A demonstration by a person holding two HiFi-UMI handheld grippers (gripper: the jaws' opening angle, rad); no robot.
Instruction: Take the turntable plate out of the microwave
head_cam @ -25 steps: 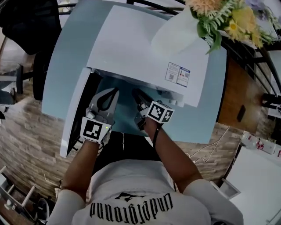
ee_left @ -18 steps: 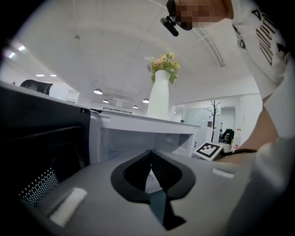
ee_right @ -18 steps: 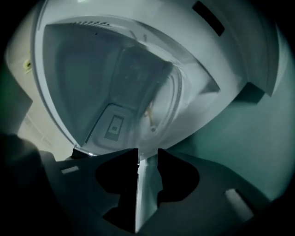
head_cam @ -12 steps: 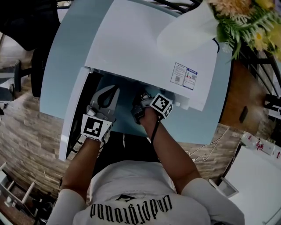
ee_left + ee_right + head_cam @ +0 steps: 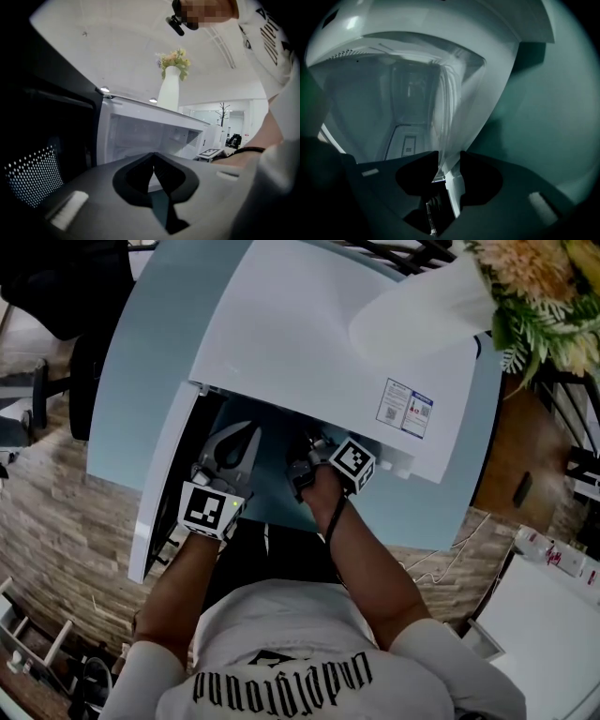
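Glass plate point(image 5: 461, 105), clear, its rim between the opening jaws of the right gripper point(image 5: 449, 158)
Microwave point(image 5: 309, 343) cavity shows through it; left gripper point(image 5: 153, 157) pinched together, empty

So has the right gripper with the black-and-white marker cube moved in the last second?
Yes. The right gripper crept toward the white microwave's sticker and rolled; its jaws are opening, with the clear glass turntable plate's rim between them.

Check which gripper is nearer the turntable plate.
Right. The right gripper has the rim of the turntable plate between its opening jaws. The left gripper, shut, sits at the microwave mouth, off the plate.
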